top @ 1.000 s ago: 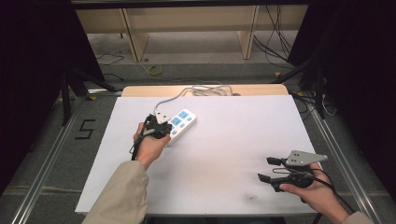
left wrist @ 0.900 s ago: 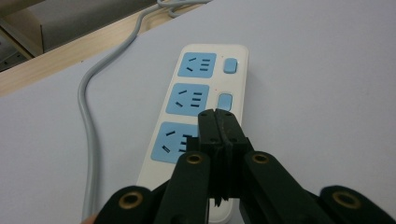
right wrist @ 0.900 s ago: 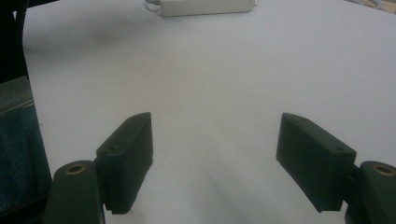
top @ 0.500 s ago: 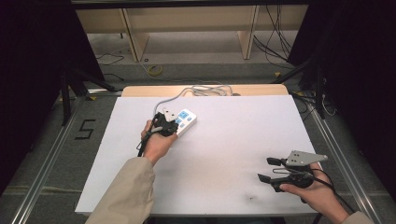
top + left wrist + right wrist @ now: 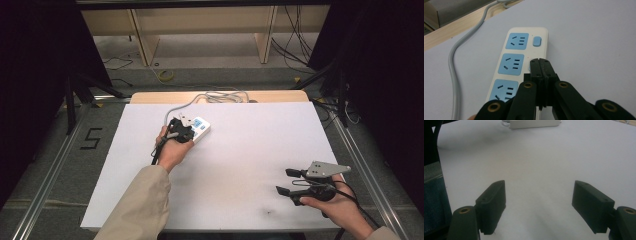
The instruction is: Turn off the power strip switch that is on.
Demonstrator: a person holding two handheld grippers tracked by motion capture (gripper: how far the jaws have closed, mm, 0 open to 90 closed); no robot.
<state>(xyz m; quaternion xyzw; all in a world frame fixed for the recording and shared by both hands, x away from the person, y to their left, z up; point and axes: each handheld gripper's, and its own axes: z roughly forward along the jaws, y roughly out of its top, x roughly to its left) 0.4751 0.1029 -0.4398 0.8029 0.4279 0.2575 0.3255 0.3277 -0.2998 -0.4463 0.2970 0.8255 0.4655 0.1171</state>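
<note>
Your left claw [image 5: 541, 62] has its two black jaws pressed together with nothing between them, and their tips sit over the right edge of the white plastic power strip with three blue sockets [image 5: 514, 53], about level with the middle socket. From your left gripper view, the tips cover a spot just below the small blue rocker switch [image 5: 537, 41] beside the far socket; whether they touch the strip's surface cannot be told. In the high view your left hand [image 5: 172, 150] holds that claw [image 5: 181, 126] on the near end of the strip [image 5: 200, 128], which lies flat on the white-covered bench [image 5: 250, 150], left of centre and toward the far side. The strip's grey round cable [image 5: 455, 57] runs from its far end, curving off toward the bare wooden edge of the bench [image 5: 280, 96], where it lies bunched.

Your right claw [image 5: 289, 182] is well apart from the strip, near the front right corner of the bench, held in your right hand [image 5: 335, 205]. Its jaws stand wide apart and hold nothing; in your right gripper view only bare white bench surface lies between them [image 5: 539, 195], with the strip seen far off at the top [image 5: 534, 123].
</note>
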